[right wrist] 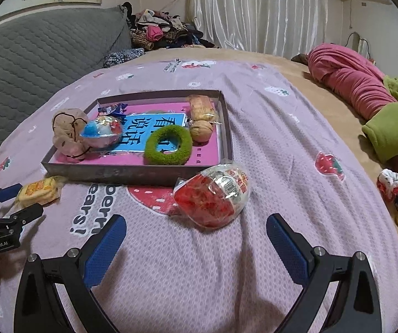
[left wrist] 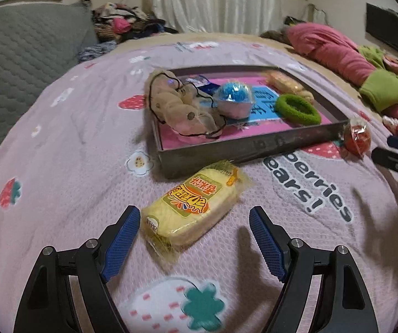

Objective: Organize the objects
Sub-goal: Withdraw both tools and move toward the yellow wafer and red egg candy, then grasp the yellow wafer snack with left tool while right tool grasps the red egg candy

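Note:
A yellow wrapped snack cake (left wrist: 190,208) lies on the bedspread just in front of the grey box tray (left wrist: 243,145). My left gripper (left wrist: 194,219) hangs over its near end, open, with blue pads either side and not touching it. A red candy egg in clear wrap (right wrist: 212,194) rests by the tray's near right corner. My right gripper (right wrist: 196,229) is open just short of it. Inside the tray (right wrist: 132,170) sit a beige scrunchie (right wrist: 67,133), a blue egg (right wrist: 102,133), a green hair tie (right wrist: 168,145), a walnut (right wrist: 201,130) and another wrapped cake (right wrist: 201,108).
A lilac strawberry-print bedspread (right wrist: 268,144) covers the bed. A grey quilted headboard (right wrist: 32,61) stands at the left with a clothes pile (right wrist: 160,33) behind. Pink and green bedding (right wrist: 370,97) lies along the right edge. A small patterned scrunchie (right wrist: 395,191) sits at the right.

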`<state>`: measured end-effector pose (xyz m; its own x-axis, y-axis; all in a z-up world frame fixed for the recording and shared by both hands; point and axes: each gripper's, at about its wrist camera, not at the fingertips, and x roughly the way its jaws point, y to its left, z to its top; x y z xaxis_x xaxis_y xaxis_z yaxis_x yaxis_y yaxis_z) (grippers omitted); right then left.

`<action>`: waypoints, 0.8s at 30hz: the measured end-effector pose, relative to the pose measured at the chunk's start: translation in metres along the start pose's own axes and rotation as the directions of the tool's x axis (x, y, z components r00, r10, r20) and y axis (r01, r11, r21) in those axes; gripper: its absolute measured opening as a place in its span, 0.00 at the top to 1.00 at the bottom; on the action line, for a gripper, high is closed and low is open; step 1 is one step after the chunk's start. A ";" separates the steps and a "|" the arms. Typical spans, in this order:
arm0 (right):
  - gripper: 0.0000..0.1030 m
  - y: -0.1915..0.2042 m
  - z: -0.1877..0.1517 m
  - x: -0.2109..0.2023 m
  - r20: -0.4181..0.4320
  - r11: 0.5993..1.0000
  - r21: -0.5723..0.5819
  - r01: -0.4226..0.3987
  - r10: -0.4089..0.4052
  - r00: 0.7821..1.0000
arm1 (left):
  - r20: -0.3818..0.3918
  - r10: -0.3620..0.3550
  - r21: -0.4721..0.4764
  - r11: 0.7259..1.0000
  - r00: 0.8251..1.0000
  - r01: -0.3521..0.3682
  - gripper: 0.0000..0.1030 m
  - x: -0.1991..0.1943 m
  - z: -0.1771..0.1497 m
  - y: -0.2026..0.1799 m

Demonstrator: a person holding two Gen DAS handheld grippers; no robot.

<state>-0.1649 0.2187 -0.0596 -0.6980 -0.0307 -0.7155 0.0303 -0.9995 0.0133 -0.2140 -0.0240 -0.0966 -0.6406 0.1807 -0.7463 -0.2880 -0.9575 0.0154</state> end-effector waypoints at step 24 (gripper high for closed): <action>0.07 -0.014 0.009 0.040 -0.035 0.999 0.051 -0.021 0.022 0.999 | -0.032 -0.150 -0.014 0.989 0.988 0.149 0.23 0.040 0.021 0.002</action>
<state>-0.1999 0.2315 -0.0825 -0.6714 -0.0525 -0.7392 0.0084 -0.9980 0.0633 -0.2551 -0.0140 -0.1126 -0.5672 0.3146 -0.7611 -0.3704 -0.9229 -0.1054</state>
